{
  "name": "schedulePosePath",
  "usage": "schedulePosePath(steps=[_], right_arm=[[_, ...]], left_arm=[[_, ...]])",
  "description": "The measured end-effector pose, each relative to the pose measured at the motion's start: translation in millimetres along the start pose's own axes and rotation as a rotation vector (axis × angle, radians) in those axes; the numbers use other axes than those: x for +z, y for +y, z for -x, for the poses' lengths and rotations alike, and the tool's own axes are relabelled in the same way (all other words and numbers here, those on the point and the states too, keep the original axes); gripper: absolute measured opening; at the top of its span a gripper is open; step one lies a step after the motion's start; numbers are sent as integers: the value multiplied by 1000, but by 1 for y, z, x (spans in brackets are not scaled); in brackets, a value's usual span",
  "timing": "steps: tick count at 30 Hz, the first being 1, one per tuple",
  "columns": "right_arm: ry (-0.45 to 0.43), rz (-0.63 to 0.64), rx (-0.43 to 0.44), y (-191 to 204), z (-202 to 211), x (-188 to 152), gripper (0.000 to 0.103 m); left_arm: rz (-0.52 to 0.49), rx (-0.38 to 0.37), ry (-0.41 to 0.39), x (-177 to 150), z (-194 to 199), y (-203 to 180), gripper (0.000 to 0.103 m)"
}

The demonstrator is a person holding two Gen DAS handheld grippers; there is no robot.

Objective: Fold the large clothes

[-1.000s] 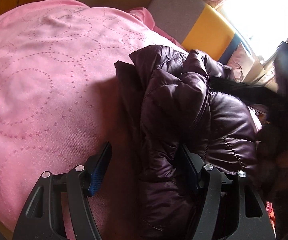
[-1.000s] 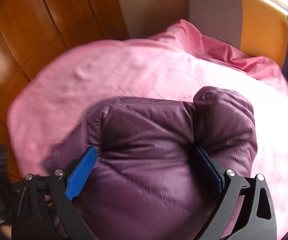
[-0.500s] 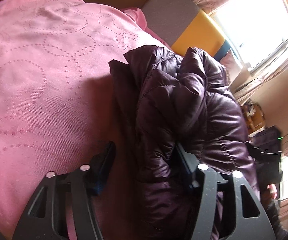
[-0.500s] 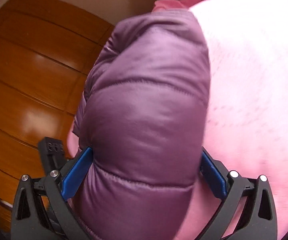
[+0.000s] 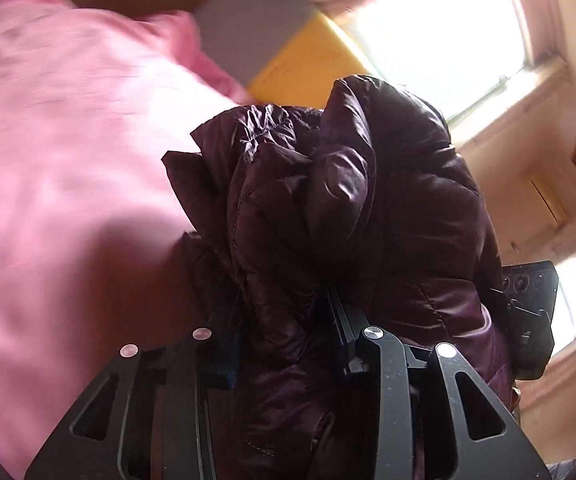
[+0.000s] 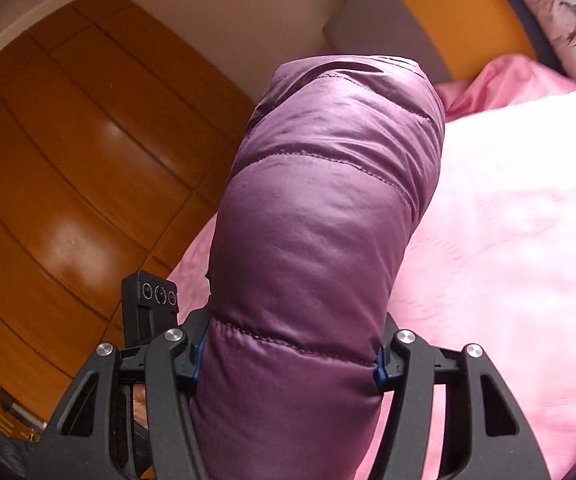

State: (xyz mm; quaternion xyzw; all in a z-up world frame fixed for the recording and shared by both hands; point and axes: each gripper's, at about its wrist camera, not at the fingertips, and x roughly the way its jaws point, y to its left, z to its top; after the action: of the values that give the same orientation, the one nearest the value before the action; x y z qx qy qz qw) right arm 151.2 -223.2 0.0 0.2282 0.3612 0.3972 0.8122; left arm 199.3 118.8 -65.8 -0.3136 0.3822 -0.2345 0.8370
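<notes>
Pink bedspread covering the bed, the landmark. Above its edge: purple quilted jacket, bunched and lifted. Left tool, jaws just closing, pinches a crumpled fold of the jacket. Right tool, jaws just closing, clamps a padded roll of it, beside the bedspread's floor-side edge. Grey-and-yellow headboard behind the bedspread.

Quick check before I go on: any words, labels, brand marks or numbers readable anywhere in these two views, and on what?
None can be read.
Purple puffer jacket: only quilting seams show, no label or brand.
Pink bedspread: blurred, no lettering.
Black device beside the right gripper: three round marks, no legible text.
</notes>
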Motion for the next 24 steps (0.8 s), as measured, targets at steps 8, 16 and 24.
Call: schedulePosePath(steps=[8,16,24], right_arm=[[-192,-144,-173,-81,114,-12,57],[-176,-324,-305,-154,134,-81,70],[-223,-175,-618,-98,157,-59,90]], left_arm=[[-209,-43,205,7,-146,-120,34],[-396,128,328,-32,-225,-158,34],[-349,204,183,-24,-185,-165,58]])
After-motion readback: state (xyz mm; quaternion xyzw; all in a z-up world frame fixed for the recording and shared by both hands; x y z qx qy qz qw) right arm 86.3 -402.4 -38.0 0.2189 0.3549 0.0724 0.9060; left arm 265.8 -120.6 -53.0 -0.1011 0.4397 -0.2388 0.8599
